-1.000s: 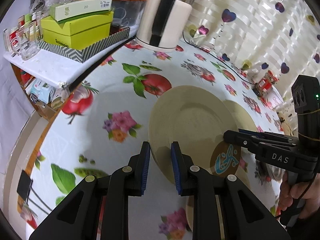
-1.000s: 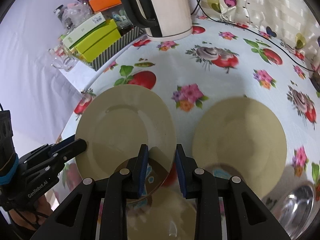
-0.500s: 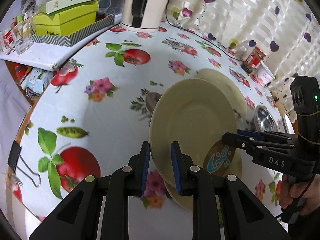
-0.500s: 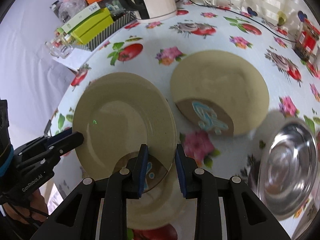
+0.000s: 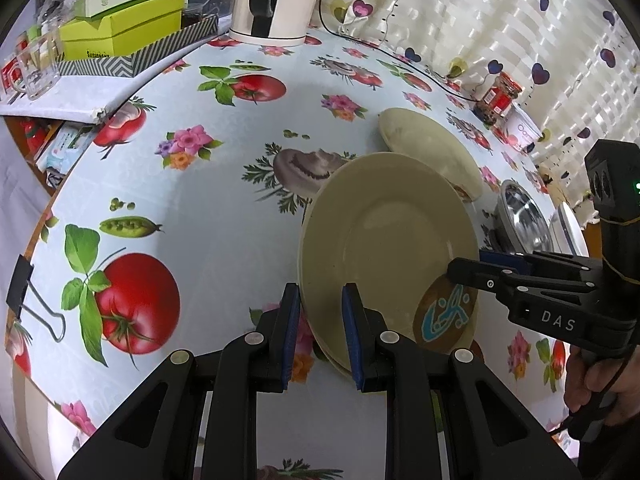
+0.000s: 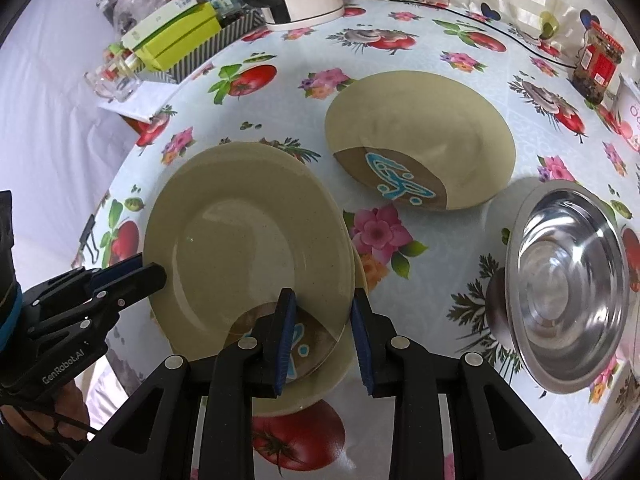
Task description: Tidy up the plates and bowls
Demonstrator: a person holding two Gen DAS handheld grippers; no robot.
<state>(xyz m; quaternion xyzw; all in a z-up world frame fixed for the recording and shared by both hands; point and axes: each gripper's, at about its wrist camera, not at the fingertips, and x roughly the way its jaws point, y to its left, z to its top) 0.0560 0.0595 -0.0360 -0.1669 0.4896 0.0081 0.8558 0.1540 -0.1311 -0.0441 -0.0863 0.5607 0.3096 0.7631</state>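
Both tools pinch plate [image 6: 248, 236] rim; only right view shows steel bowl [image 6: 568, 292] whole.

Both fisheye views are bright and evenly lit, with daylight glowing through the curtain [image 5: 500, 20] at 1 o'clock. Edges bow strongly inside black corner vignettes. Focus is sharp; glare streaks the steel bowl [image 6: 568, 288], and soft shadows fall on the table [image 5: 224, 208].
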